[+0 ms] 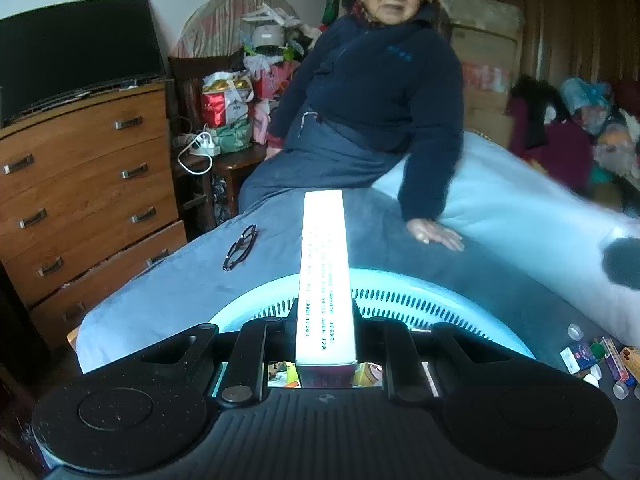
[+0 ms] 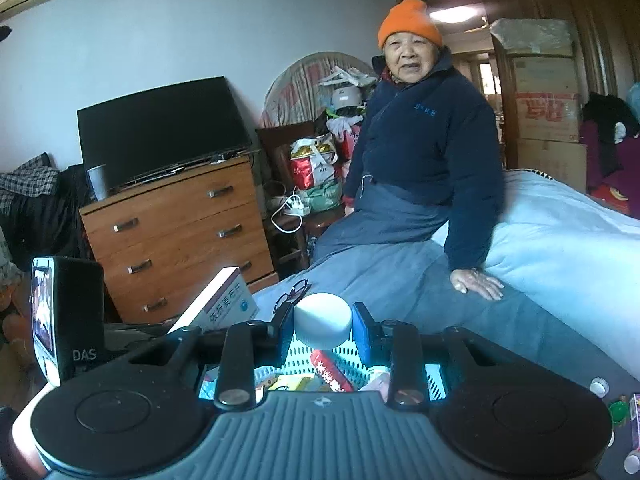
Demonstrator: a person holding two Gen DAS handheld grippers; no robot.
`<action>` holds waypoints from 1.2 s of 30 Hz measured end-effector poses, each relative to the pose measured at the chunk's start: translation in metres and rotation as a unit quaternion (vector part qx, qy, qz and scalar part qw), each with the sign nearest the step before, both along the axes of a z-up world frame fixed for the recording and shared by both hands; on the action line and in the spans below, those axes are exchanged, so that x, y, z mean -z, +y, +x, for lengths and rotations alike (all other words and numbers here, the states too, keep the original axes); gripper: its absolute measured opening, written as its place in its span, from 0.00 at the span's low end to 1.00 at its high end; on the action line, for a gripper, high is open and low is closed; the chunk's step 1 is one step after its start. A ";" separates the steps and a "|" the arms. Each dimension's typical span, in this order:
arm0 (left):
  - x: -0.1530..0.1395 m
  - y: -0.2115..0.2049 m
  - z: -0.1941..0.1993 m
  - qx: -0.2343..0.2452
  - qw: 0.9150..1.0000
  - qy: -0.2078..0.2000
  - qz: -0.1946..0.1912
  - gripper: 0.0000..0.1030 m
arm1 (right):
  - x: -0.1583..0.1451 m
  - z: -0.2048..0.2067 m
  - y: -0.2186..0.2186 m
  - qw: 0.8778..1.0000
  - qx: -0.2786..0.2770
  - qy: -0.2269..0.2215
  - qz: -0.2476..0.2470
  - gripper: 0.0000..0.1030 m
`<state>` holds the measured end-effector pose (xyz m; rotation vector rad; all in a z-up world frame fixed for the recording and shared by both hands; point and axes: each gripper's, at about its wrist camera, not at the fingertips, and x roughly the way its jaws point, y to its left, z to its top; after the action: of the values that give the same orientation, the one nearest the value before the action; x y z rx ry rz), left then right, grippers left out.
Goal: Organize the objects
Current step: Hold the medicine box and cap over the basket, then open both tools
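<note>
Blue bedding (image 1: 500, 200) fills most of what we see, with a person (image 1: 380, 92) in an orange hat and dark jacket seated on it, one hand (image 1: 438, 236) flat on the cover. Beside the bed stands a wooden chest of drawers (image 1: 84, 184) with a dark television (image 1: 76, 48) on top. Nearer us, a pale blue slotted basket (image 1: 400, 300) sits just under both tools; boxes and packets lie inside it. Our left gripper (image 1: 325, 320) clamps a long white box (image 1: 323, 272) printed with small text, held upright above the basket. Our right gripper (image 2: 323, 330) pinches a white bottle (image 2: 323, 324) by its round cap, also above the basket. Folded glasses (image 1: 240, 247) rest on the cover. Small caps and little boxes (image 1: 600, 356) lie scattered to the basket's right.
</note>
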<state>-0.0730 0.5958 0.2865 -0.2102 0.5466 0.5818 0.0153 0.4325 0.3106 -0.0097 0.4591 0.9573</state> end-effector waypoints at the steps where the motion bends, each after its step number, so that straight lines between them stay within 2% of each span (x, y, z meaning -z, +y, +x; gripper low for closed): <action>1: 0.002 0.000 0.000 0.001 1.000 -0.001 -0.001 0.20 | 0.001 -0.001 0.002 1.000 0.001 0.000 -0.002 0.33; 9: 0.009 0.003 0.008 0.006 1.000 -0.001 -0.004 0.20 | 0.007 0.007 -0.007 1.000 0.007 0.006 -0.010 0.33; 36: 0.017 0.011 0.015 0.006 1.000 0.009 -0.002 0.20 | 0.019 0.015 0.003 1.000 0.002 0.017 -0.021 0.33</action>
<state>-0.0579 0.6071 0.2694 -0.2057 0.5662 0.5712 0.0308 0.4359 0.2916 -0.0302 0.5098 0.9453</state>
